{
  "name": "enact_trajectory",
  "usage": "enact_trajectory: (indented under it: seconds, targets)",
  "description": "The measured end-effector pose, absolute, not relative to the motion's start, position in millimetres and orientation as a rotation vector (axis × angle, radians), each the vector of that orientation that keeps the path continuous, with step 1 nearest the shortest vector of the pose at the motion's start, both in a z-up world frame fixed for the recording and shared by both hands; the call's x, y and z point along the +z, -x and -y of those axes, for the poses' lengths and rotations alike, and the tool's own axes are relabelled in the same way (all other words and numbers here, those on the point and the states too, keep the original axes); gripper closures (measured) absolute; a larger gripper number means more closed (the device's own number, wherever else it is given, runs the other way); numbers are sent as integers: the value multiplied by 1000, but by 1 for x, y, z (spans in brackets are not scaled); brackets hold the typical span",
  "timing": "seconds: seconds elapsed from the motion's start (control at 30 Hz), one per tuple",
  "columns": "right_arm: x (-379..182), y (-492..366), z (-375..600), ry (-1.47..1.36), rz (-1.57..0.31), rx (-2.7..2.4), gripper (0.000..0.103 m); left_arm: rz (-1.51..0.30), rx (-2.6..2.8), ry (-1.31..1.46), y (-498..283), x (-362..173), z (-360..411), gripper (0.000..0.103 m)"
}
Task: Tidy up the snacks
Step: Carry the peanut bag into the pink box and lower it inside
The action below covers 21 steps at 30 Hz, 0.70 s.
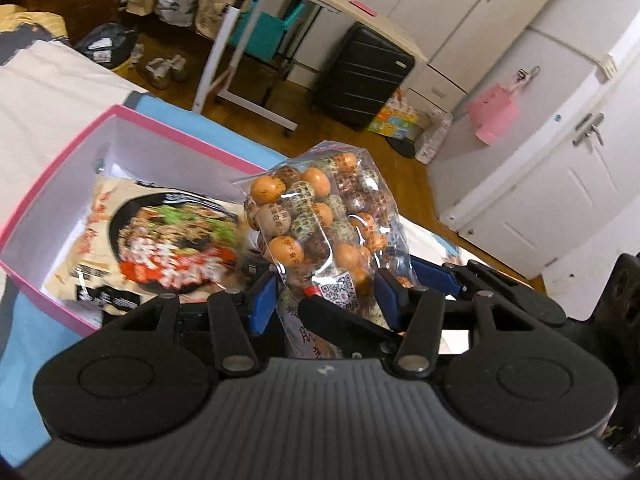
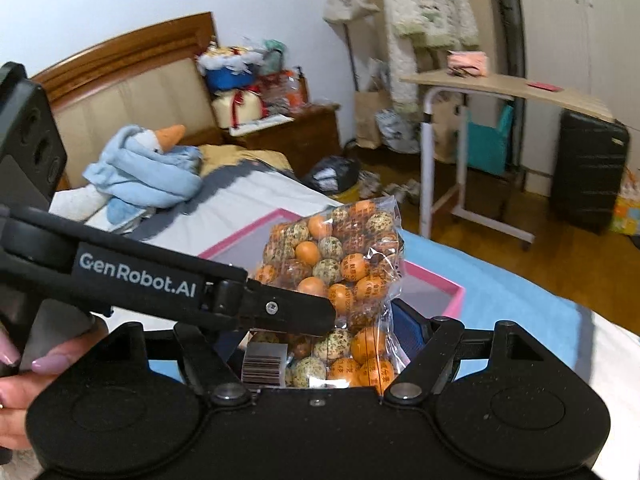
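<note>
Holding one candy bag (image 1: 320,224) over one pink box (image 1: 60,184).

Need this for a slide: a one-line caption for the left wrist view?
Two grippers hold a clear bag of wrapped eggs beside a pink box holding a snack packet.

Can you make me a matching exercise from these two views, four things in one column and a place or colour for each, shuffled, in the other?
Things:
1. clear bag of wrapped round snacks
2. noodle packet
3. suitcase
4. storage box

Places or colours:
A. black, standing on the wooden floor
B. pink rim, white inside, sitting on the bed
C. held up between the two grippers
D. lying inside the box

Pairs: 1-C, 2-D, 3-A, 4-B
</note>
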State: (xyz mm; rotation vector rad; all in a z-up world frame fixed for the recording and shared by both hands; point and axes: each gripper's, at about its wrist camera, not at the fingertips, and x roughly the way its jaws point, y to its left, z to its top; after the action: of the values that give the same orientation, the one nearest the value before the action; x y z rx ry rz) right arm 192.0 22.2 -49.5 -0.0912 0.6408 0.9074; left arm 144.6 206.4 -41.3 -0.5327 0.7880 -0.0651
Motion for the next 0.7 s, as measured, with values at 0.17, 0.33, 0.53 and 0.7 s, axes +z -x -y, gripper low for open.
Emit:
enact_trajectory:
  seconds: [0.17, 0.33, 0.53, 0.7]
  targets:
    - [-78, -192, -35, 116, -601, 927, 24, -818, -39, 499, -154, -63, -221, 52]
    - [-97, -195, -36, 184, -534, 882, 18, -835, -11, 426, -168, -76, -211, 52]
    - [-109, -192, -34, 216, -510, 826, 18, -866, 64, 205, -178, -85, -169, 52]
    - [-107, -187, -39, 260, -499, 828, 24, -863, 77, 217, -178, -85, -169, 53]
